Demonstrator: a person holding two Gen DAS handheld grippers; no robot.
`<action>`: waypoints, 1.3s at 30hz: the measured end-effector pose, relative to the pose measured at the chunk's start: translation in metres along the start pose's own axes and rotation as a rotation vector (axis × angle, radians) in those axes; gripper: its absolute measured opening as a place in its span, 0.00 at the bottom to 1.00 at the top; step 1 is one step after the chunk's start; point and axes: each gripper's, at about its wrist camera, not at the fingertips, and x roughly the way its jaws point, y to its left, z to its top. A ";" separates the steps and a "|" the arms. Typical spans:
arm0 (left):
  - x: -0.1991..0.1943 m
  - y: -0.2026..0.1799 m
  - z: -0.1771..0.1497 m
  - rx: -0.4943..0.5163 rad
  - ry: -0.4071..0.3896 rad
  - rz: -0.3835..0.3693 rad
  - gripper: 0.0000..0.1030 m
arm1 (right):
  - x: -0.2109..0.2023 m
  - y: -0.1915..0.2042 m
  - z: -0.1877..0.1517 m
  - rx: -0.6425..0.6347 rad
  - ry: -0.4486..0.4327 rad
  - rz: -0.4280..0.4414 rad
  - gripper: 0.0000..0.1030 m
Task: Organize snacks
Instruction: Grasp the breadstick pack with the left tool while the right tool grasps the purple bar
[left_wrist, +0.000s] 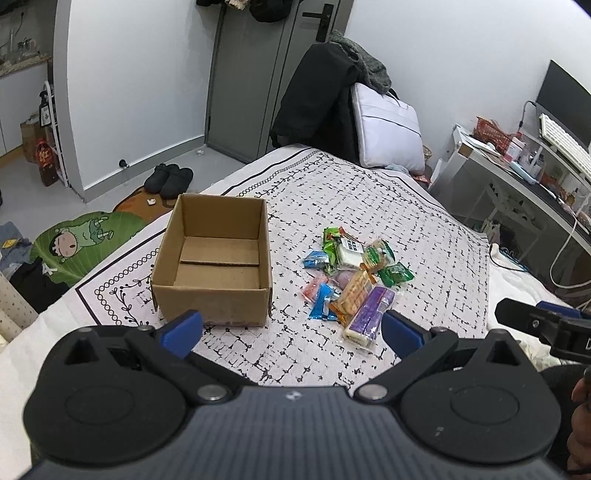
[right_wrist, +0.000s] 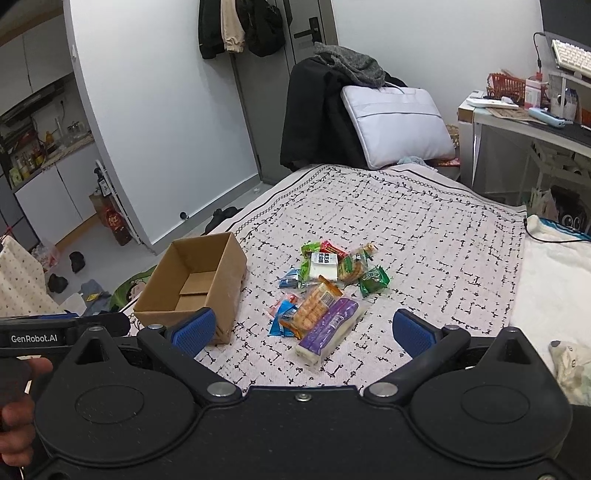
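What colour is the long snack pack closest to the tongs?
Purple, with a white end; the right wrist view shows it best.

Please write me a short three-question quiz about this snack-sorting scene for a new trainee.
1. True or false: the cardboard box already holds some snacks.
2. Which packet in the snack pile lies nearest the grippers? A) a green packet B) the purple packet C) a red packet
3. Fill in: both the left gripper and the right gripper are ____, holding nothing.

Key
1. False: the box shows only its bare bottom.
2. B.
3. Open: their jaws stand wide apart above the patterned cloth.
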 end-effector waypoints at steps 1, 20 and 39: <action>0.003 0.001 0.001 -0.005 0.001 -0.001 0.99 | 0.003 -0.001 0.001 0.004 0.002 0.000 1.00; 0.054 -0.006 0.014 -0.056 0.025 -0.029 0.98 | 0.051 -0.024 0.017 0.084 0.048 0.022 1.00; 0.112 -0.021 0.014 -0.077 0.059 -0.057 0.84 | 0.113 -0.055 0.011 0.284 0.162 0.043 0.93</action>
